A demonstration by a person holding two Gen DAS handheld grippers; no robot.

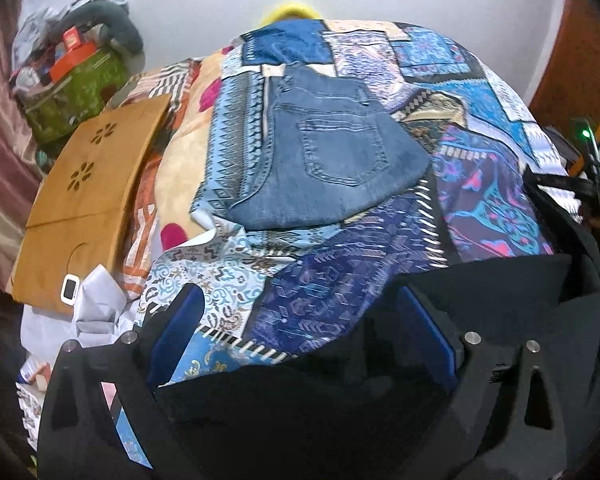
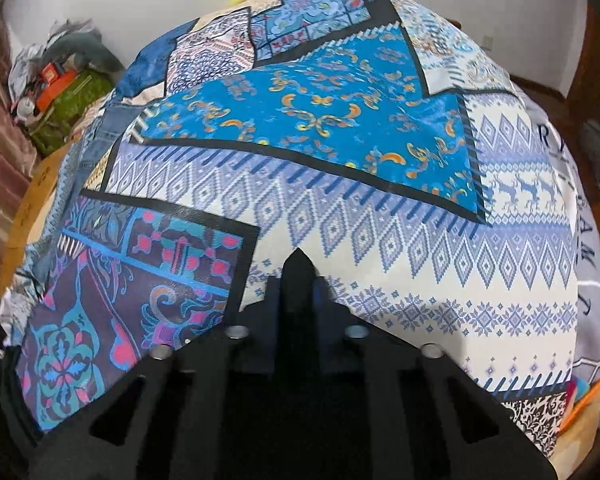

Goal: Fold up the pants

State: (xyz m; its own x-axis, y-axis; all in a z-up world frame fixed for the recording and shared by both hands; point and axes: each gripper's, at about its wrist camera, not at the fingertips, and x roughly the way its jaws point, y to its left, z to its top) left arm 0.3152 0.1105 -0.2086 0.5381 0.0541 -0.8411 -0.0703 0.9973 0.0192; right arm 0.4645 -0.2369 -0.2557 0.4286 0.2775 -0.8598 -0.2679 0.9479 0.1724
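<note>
Little could be read; in the right wrist view a grey panel point(image 2: 572, 200) of the patchwork bedspread point(image 2: 340, 240) bore dark capital letters running down its right edge; near the top an "R" stood clear, followed by a partly hidden letter, perhaps "V"; lower down came letters resembling "A M" and one more, turned sideways and too distorted to make a word; the orange box point(image 1: 72, 40) on the clutter pile showed a label, unreadable.
</note>
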